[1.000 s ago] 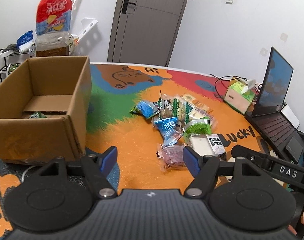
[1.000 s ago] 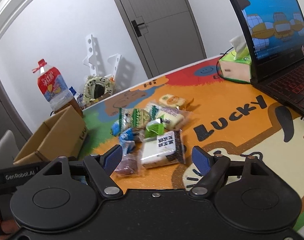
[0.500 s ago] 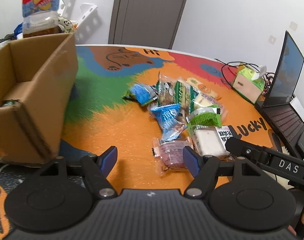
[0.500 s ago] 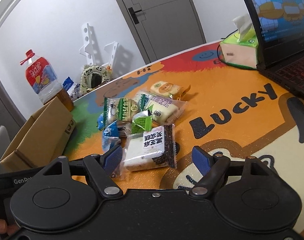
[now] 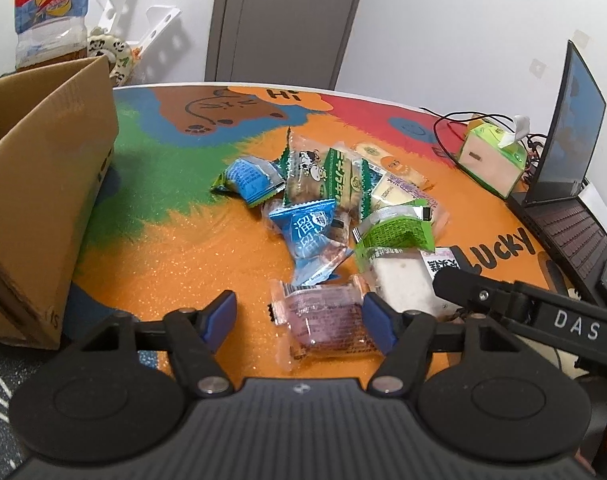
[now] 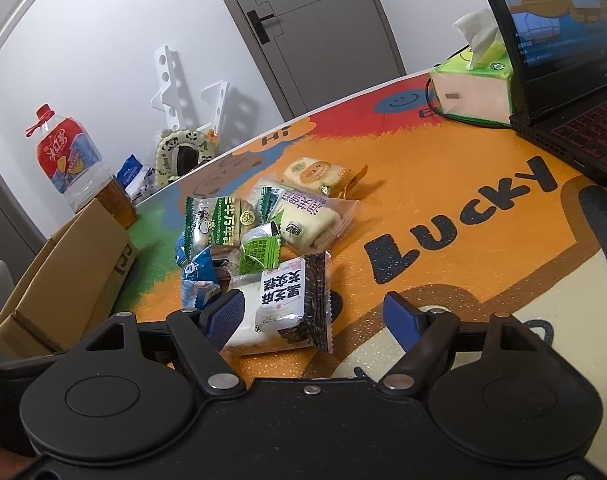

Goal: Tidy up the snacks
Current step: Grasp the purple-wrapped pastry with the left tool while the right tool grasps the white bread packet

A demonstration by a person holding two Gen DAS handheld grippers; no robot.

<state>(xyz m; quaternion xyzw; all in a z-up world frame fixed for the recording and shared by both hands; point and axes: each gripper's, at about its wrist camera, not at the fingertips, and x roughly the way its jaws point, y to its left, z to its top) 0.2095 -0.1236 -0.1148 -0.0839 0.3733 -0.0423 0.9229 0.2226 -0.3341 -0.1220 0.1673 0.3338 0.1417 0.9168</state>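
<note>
A heap of wrapped snacks lies on the colourful table mat point(image 5: 183, 264). My left gripper point(image 5: 299, 316) is open, with a purple snack pack point(image 5: 323, 320) between its fingers near the right one. A blue pack point(image 5: 309, 236) and a green pack point(image 5: 395, 232) lie just beyond. My right gripper point(image 6: 315, 316) is open over a white and black rice cake pack point(image 6: 283, 300), beside the left finger. The right gripper's arm point(image 5: 543, 312) shows at the right of the left wrist view. A cardboard box point(image 5: 43, 184) stands open at the left; it also shows in the right wrist view point(image 6: 63, 272).
A laptop point(image 6: 563, 40) and a green tissue box point(image 6: 471, 84) stand at the right with a black cable. A large drink bottle point(image 5: 49, 8) stands behind the box. A grey door and white wall are behind the table.
Both grippers have moved forward and down towards the snack heap. The box has slid to the left edge of the left wrist view. Both stay open.
</note>
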